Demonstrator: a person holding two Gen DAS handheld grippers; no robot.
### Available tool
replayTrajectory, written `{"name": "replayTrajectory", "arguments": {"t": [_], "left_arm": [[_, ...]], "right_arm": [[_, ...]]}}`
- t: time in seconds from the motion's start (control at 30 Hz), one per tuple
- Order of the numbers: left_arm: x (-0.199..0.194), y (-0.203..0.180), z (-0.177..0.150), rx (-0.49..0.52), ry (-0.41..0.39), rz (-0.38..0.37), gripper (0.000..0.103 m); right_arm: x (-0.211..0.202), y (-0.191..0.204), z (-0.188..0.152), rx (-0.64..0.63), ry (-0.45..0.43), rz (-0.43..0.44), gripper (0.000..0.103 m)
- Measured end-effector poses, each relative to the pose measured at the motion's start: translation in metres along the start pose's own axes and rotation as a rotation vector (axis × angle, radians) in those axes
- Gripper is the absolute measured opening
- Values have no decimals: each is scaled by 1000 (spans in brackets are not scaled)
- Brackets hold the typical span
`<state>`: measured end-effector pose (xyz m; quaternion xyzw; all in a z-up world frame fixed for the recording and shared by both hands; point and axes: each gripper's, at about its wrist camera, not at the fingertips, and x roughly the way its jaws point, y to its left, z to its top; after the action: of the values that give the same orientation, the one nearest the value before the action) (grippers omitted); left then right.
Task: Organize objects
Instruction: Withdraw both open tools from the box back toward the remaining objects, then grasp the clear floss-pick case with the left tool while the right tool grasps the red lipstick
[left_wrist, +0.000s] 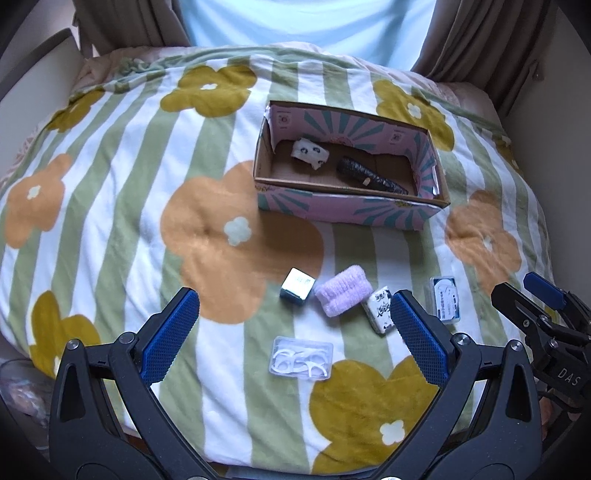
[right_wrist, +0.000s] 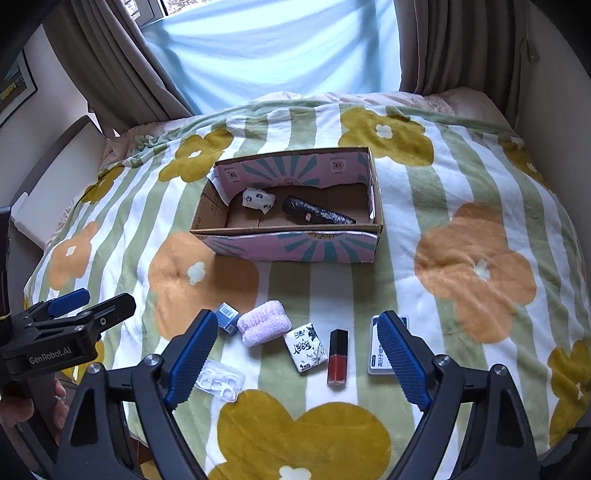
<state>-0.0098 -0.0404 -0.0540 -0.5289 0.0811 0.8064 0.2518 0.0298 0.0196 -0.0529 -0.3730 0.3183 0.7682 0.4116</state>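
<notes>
Cardboard, pink-and-teal printed on its outer walls, forms the open box (right_wrist: 295, 251) lying on the flowered striped blanket (right_wrist: 461, 184), its long axis running left to right. Inside lie a white spotted tissue pack (right_wrist: 258, 199) toward the left end and a dark tapered pouch (right_wrist: 317, 215), wide end left and narrow end pointing right. Nearer the cameras a loose row sits on the blanket: a small blue-and-silver box (right_wrist: 228, 317), a lilac fluffy towel roll (right_wrist: 263, 326), a printed tissue pack (right_wrist: 306, 347), a lip gloss tube (right_wrist: 337, 357) with its black cap pointing toward the box, and a clear case of floss picks (right_wrist: 221, 380). A white-and-blue card (right_wrist: 380, 356) is half hidden behind a pad of the right gripper (right_wrist: 297, 363). Both that gripper and the left gripper (left_wrist: 293, 334) hover spread wide and empty over the row.
</notes>
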Motion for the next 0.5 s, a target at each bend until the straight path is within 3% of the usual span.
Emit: {"name": "replayTrajectory", "arguments": {"t": [0.5], "left_arm": [[106, -11, -81, 23, 152, -12, 103]], "right_arm": [[105, -37, -79, 181, 179, -5, 63]]}}
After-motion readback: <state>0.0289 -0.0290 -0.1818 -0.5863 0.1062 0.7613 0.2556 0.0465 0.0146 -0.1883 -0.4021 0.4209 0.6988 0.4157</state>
